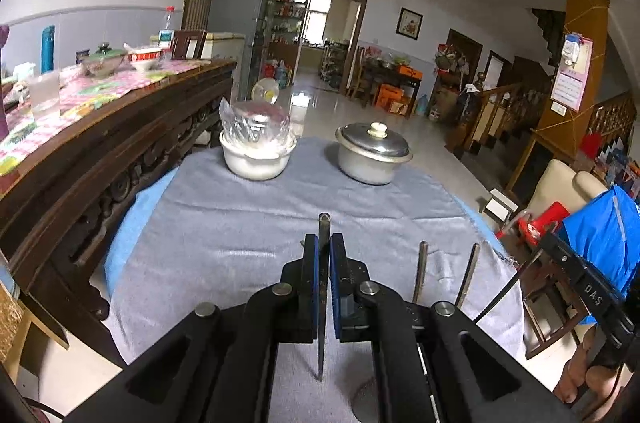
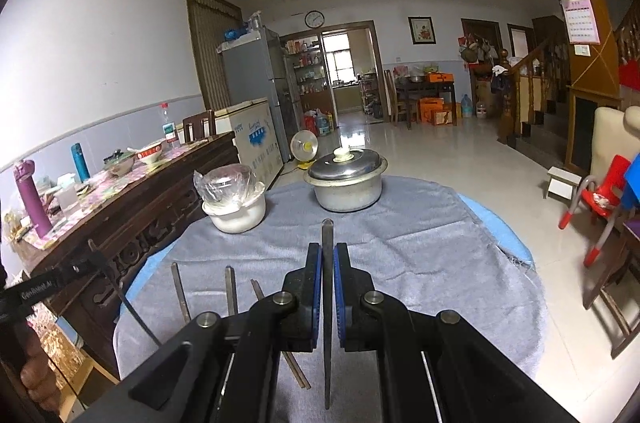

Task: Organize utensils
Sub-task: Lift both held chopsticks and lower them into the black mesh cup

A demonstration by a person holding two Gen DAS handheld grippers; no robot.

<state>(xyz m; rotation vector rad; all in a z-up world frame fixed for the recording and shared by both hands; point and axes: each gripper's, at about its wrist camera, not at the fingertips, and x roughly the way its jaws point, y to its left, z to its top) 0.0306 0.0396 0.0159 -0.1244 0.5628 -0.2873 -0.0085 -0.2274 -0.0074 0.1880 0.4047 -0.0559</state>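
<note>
In the left wrist view my left gripper [image 1: 324, 243] is shut on a thin dark metal utensil [image 1: 324, 221], seen edge-on. Its handle end pokes past the blue pads and its long end slants down toward the grey cloth [image 1: 240, 223]. Two more metal utensil handles [image 1: 421, 271] [image 1: 469, 273] lie on the cloth just to the right. In the right wrist view my right gripper [image 2: 328, 251] is shut on a similar thin utensil [image 2: 327, 227]. Two flat handles [image 2: 180, 289] [image 2: 230, 287] and a pair of chopsticks [image 2: 258, 289] lie to its left.
At the far side of the round table stand a white bowl with a plastic bag in it [image 1: 256, 155] and a lidded metal pot [image 1: 374, 153]. A dark wooden sideboard [image 1: 100, 151] runs along the left. A red child's chair [image 2: 600, 199] stands at right. A hand holds the other gripper's body [image 1: 588, 293].
</note>
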